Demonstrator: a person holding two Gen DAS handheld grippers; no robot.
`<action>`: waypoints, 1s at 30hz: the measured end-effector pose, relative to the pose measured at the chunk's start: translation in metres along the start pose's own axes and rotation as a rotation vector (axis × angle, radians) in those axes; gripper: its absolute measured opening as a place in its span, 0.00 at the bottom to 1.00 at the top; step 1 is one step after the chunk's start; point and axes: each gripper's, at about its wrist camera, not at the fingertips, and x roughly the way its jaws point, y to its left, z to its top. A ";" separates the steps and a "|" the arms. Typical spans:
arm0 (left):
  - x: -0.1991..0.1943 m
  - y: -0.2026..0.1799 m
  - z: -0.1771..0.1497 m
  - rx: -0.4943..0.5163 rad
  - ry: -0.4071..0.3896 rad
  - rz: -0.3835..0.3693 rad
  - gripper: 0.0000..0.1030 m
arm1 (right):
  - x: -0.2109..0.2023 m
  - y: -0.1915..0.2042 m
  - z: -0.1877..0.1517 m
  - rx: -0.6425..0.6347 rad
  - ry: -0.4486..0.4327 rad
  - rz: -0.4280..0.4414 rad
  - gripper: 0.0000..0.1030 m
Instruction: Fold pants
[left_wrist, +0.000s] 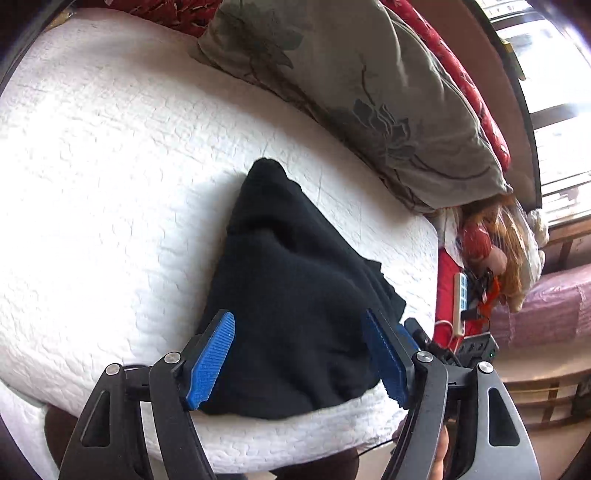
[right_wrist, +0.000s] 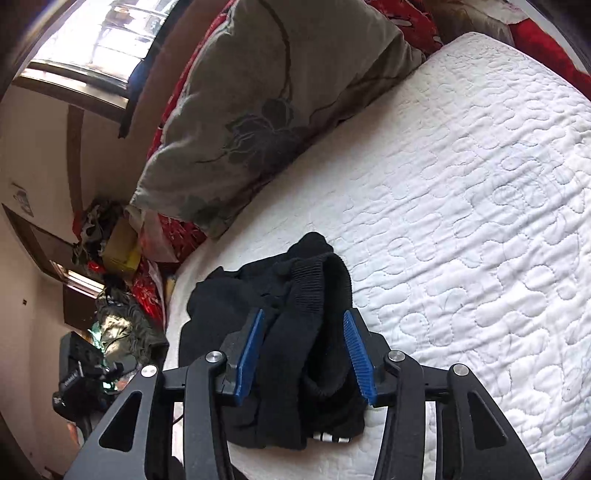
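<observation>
The black pants (left_wrist: 295, 280) lie bunched in a folded heap on the white quilted mattress (left_wrist: 110, 184), close to its near edge. My left gripper (left_wrist: 299, 317) hovers over the heap with its blue pads (left_wrist: 214, 358) wide apart and nothing pressed between them. In the right wrist view the pants (right_wrist: 295, 295) show a ribbed waistband curled on top. My right gripper (right_wrist: 304, 314) straddles that waistband. Its blue pads (right_wrist: 358, 354) stand either side of the cloth without squeezing it, and the cloth rests on the mattress (right_wrist: 461, 221).
A grey flowered pillow (left_wrist: 369, 92) leans along the far side of the bed over red bedding (left_wrist: 480, 92). Beyond the bed's end lie a power strip and cables (left_wrist: 465, 295). Clothes and boxes (right_wrist: 110, 240) pile up by the wall.
</observation>
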 end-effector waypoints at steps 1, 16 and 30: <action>0.008 -0.002 0.011 0.004 0.001 0.012 0.69 | 0.008 0.001 0.002 0.003 0.005 0.003 0.46; 0.104 -0.002 0.066 -0.052 0.038 0.107 0.71 | 0.049 0.001 0.036 -0.078 0.027 -0.082 0.15; 0.134 0.005 0.074 -0.113 0.073 0.198 0.40 | 0.059 0.015 0.044 -0.120 0.051 -0.123 0.15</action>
